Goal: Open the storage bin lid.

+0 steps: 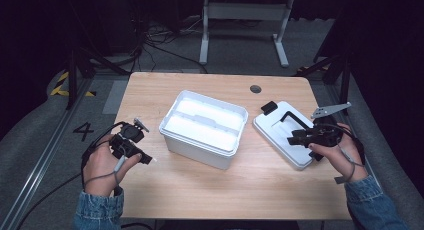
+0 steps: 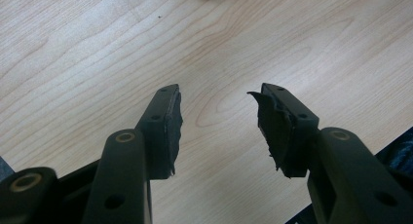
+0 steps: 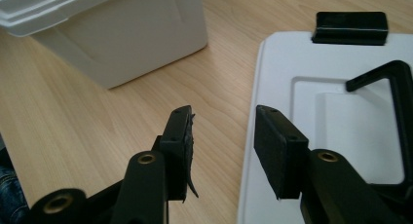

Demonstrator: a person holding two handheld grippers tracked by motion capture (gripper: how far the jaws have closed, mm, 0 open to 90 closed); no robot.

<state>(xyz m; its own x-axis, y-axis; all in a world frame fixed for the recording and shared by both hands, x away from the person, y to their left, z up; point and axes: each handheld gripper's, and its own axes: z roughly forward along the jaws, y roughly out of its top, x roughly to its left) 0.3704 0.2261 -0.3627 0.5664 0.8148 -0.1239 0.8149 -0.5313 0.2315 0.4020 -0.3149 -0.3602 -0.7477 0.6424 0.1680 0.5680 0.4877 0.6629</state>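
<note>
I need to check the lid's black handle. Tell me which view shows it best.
The right gripper view: the black handle is close and sharp against the white lid, though cut off at the frame's edge. The high view shows the whole handle, small and partly behind the right gripper.

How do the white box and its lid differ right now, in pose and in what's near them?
The box stands open in the middle of the table, its top uncovered; the lid lies flat beside it toward the right edge. The box is deep and all white; the lid is shallow and carries a black handle and a black latch. The right claw hovers open at the lid's edge; the left claw is open over bare wood, away from the box. Both are white plastic.
</note>
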